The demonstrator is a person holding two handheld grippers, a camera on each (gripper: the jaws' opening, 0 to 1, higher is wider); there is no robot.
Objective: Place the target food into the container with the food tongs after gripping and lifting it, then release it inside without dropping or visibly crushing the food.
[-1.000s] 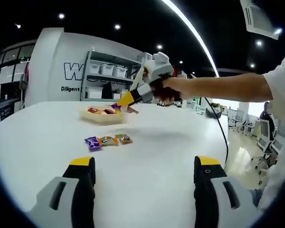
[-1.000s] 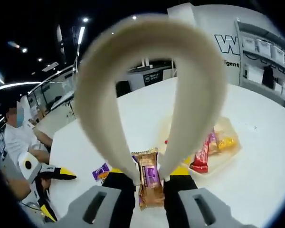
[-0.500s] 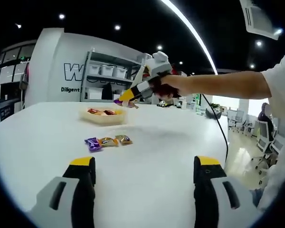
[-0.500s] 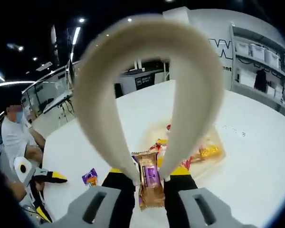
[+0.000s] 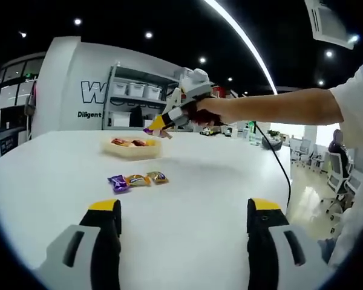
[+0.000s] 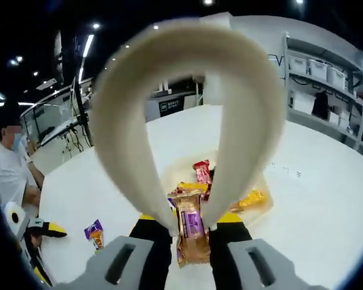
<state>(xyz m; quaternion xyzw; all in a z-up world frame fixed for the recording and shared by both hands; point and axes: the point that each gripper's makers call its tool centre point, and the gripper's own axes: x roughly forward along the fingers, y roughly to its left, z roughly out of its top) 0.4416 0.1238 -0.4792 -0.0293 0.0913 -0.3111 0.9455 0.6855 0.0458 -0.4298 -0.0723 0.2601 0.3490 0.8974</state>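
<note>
The right gripper (image 6: pixel 190 232) is clamped on cream food tongs (image 6: pixel 187 121), whose tips pinch an orange-and-purple wrapped snack bar (image 6: pixel 190 232), held in the air above the shallow tray (image 6: pixel 263 193) on the white table (image 5: pixel 187 199). The tray already holds several wrapped sweets (image 6: pixel 201 172). Three more wrapped sweets (image 5: pixel 137 179) lie on the table just beside the tray. The left gripper (image 5: pixel 181 232) hovers low over the table, jaws apart and empty. Advisable: lower the bar within the tray's rim before easing the tongs apart, keeping squeeze light and steady to avoid crushing the wrapper.
</note>
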